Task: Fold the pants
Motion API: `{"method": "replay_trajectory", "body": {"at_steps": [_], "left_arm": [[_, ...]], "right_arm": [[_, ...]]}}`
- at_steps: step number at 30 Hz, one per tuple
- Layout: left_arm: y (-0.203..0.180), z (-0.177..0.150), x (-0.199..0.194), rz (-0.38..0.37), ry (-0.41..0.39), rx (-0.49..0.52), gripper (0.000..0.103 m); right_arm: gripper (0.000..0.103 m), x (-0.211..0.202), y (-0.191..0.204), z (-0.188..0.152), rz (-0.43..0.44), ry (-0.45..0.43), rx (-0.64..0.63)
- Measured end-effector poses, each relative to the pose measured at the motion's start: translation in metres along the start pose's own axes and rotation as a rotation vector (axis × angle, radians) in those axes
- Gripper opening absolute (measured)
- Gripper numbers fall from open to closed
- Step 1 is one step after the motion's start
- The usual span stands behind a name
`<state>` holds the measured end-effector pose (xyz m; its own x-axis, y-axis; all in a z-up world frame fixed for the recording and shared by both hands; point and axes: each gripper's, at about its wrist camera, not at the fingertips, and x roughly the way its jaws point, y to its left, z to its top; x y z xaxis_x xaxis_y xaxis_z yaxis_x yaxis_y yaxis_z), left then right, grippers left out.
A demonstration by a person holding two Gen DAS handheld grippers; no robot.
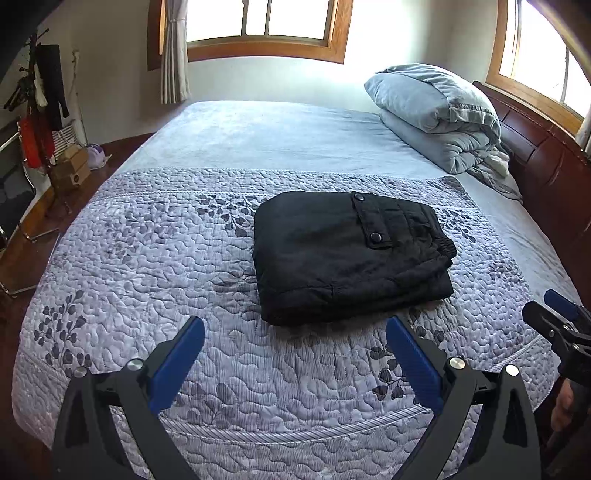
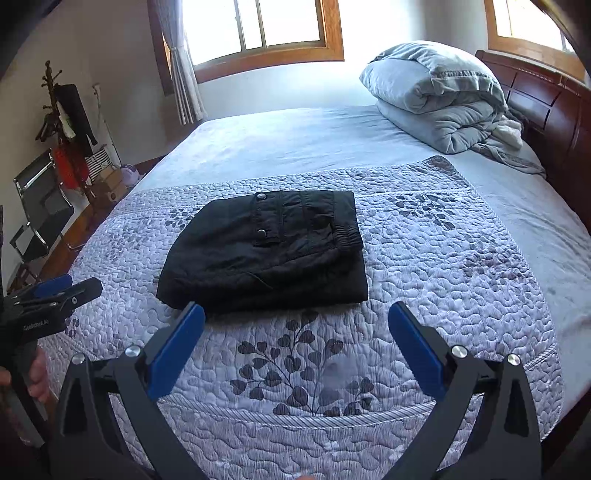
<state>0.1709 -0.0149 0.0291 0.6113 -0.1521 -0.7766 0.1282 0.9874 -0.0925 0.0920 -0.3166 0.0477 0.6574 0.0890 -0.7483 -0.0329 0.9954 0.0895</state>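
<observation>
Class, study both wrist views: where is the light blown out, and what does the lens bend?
Left wrist view: the window is pure white glare, and the bed edge bows outward. Right wrist view: same washed-out window, curved headboard; the black pants stay dark, folds hard to read.

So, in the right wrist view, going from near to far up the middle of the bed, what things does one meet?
Right claw → leaf print on the quilt → folded black pants → plain blue sheet → window.
</observation>
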Motion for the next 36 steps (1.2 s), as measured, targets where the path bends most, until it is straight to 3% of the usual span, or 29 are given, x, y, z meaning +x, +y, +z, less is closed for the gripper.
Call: {"method": "replay_trajectory", "body": {"at_steps": [36], "left_arm": [[-0.007, 0.002, -0.011, 0.013, -0.017, 0.033, 0.099]], "right_arm": [[0.100, -0.001, 0.009, -0.002, 0.025, -0.005, -0.020]]}}
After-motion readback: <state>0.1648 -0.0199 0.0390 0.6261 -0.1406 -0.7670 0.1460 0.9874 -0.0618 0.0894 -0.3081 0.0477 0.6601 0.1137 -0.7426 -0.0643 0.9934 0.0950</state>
